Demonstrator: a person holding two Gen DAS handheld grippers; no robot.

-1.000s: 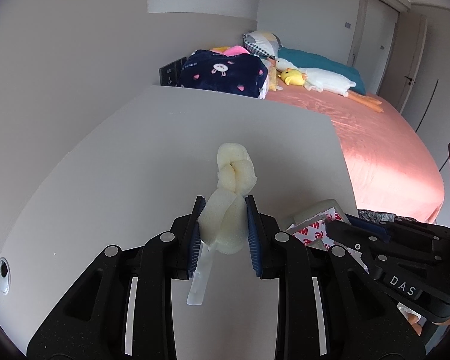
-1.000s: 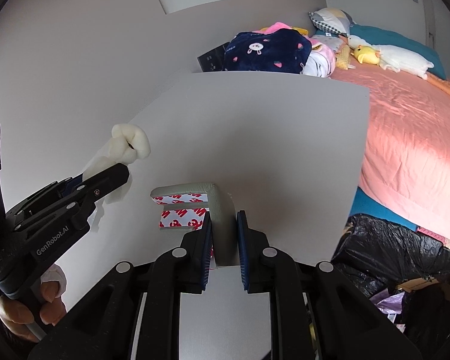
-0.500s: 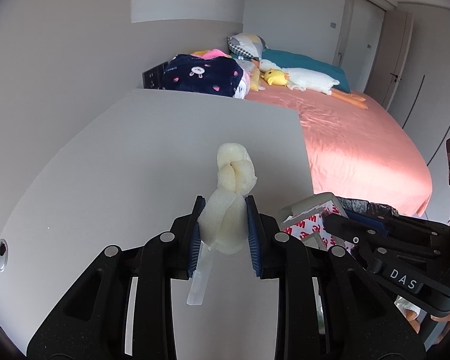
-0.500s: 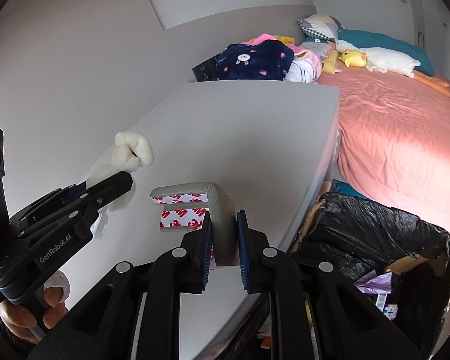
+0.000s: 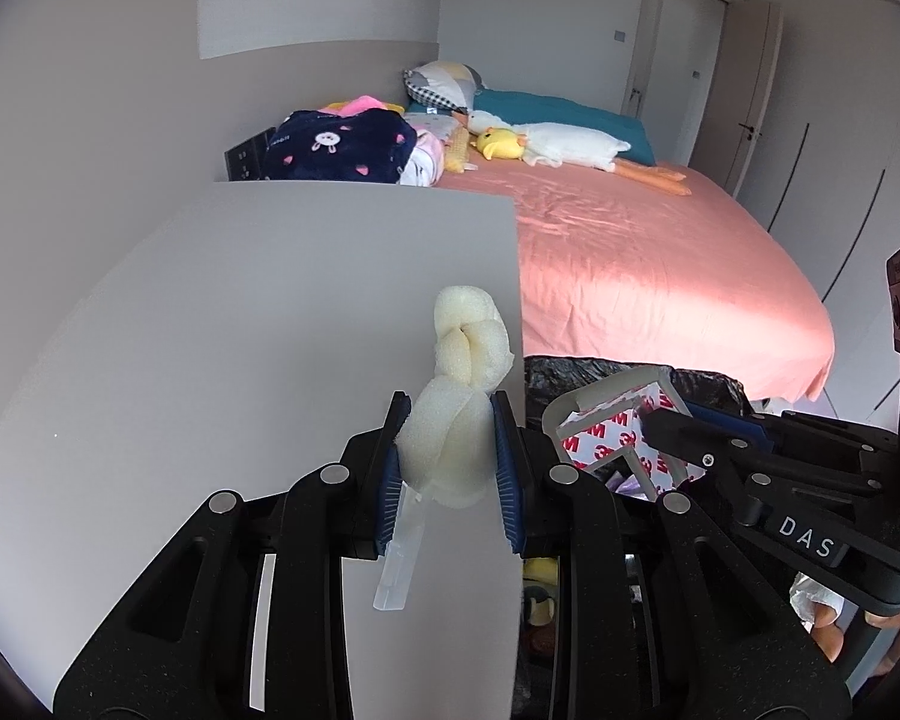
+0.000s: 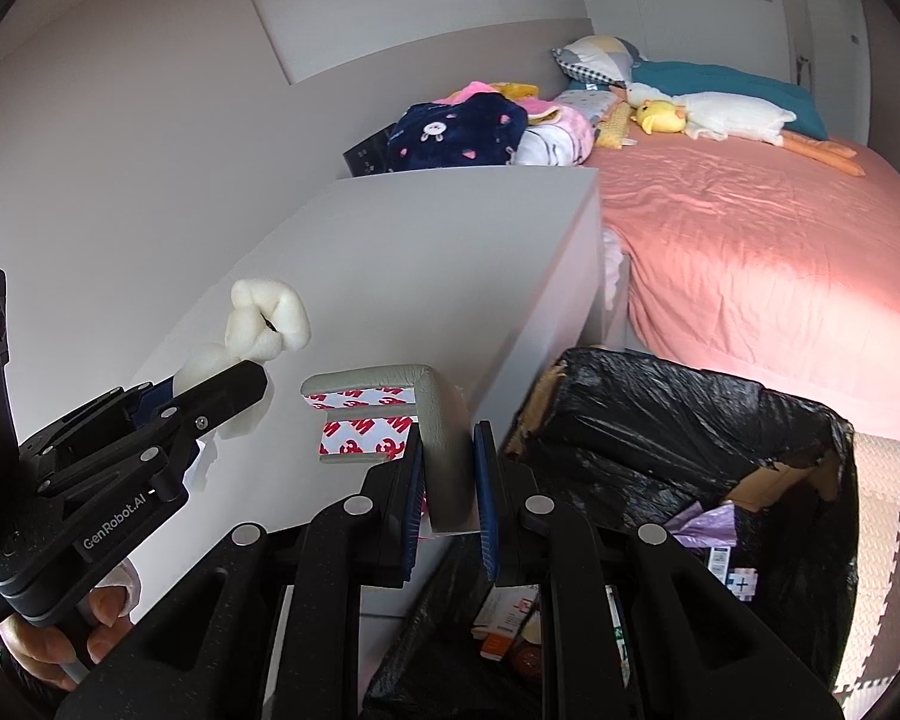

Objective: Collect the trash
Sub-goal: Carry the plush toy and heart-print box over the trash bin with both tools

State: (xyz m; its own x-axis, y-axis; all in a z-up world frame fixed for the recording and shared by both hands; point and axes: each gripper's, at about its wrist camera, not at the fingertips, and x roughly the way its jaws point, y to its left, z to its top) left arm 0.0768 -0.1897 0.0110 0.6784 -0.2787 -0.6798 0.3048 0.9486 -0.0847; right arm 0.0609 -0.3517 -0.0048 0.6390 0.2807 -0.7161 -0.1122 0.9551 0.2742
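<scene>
My left gripper (image 5: 448, 450) is shut on a knotted piece of white foam (image 5: 459, 396), held above the right edge of the grey tabletop (image 5: 270, 312); a clear plastic strip (image 5: 399, 552) hangs under it. My right gripper (image 6: 447, 468) is shut on a grey L-shaped corner guard (image 6: 432, 402) with red-printed adhesive backing, held at the table's edge beside the bin. The foam (image 6: 264, 318) and left gripper (image 6: 210, 402) also show in the right wrist view. The bin lined with a black bag (image 6: 690, 420) stands open below right, with trash inside.
A bed with a pink sheet (image 6: 750, 228) lies beyond the bin. Folded clothes (image 5: 342, 144), pillows and a plush goose (image 5: 570, 144) lie at its head. Closet doors (image 5: 678, 42) stand at the back. A foam floor mat (image 6: 882, 540) lies right of the bin.
Both grippers have moved right across the table with their loads. The bin has come into full view under the right gripper.
</scene>
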